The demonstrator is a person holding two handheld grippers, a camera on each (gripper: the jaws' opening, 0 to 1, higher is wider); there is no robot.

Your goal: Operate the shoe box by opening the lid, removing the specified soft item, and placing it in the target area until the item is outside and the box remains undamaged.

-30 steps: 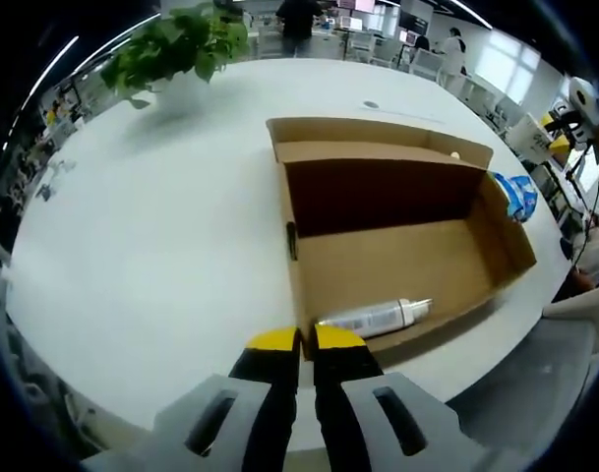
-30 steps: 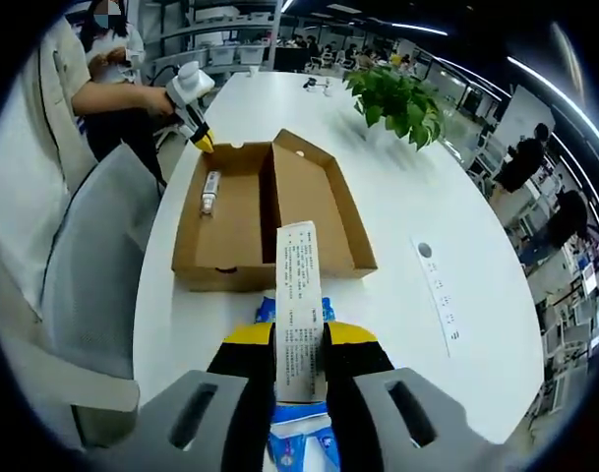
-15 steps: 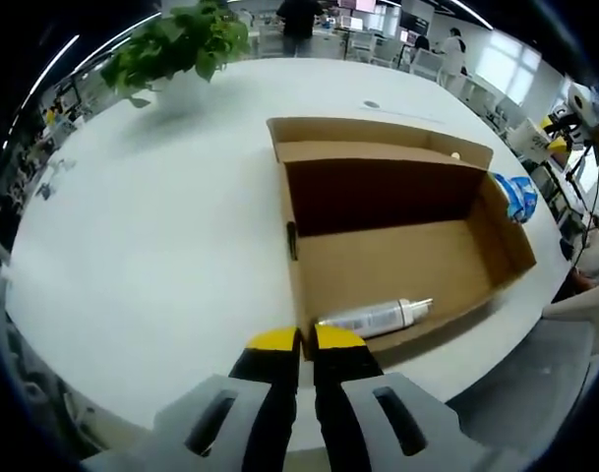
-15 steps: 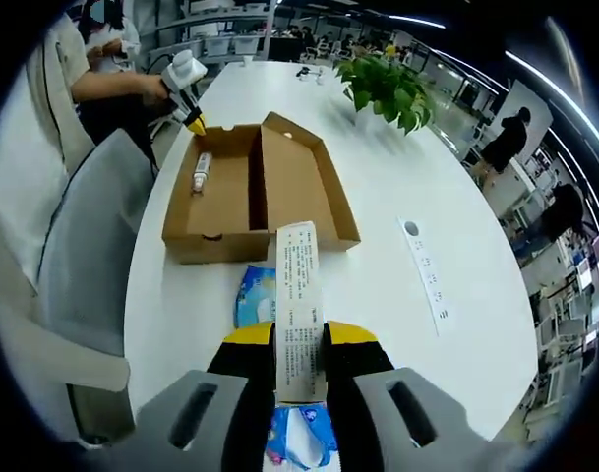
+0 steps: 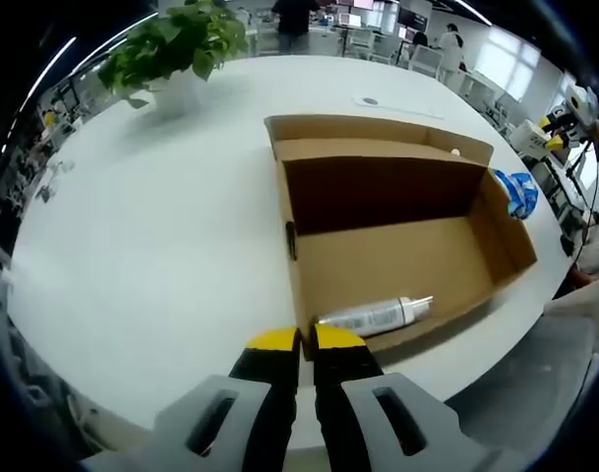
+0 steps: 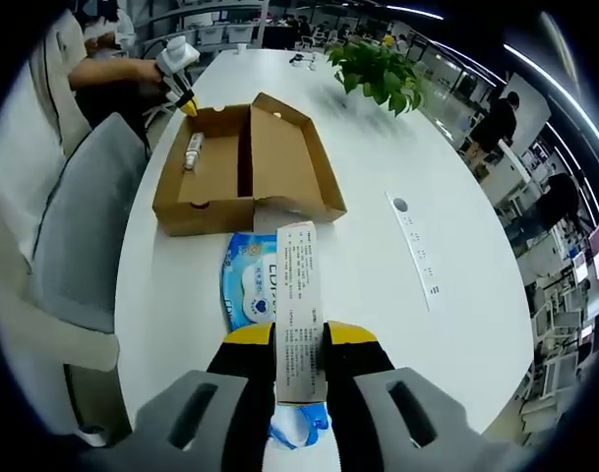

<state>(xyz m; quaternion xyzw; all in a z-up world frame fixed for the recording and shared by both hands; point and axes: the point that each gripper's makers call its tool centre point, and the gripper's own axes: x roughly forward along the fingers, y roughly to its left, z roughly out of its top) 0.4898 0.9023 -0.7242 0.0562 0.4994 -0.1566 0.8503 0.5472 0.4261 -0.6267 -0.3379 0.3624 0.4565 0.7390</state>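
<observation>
Shoe box (image 5: 397, 236) of brown cardboard stands open on the white table (image 5: 161, 246), lid folded back flat against its far side. In the left gripper view, the left gripper (image 5: 306, 341) sits at the box's near corner, yellow-tipped jaws pressed together with nothing between them. Just beyond the tips, 1 white tube or bottle (image 5: 373, 316) lies on its side on the box floor against the near wall. In the right gripper view, the right gripper (image 6: 299, 337) is clamped on a printed white paper strip (image 6: 298, 307) standing upright between its jaws. Under and past the tips, a blue soft pack (image 6: 250, 295), probably tissues, lies flat on the table just outside the box's end wall. Farther off, a potted plant (image 6: 378, 71) stands on the table.
</observation>
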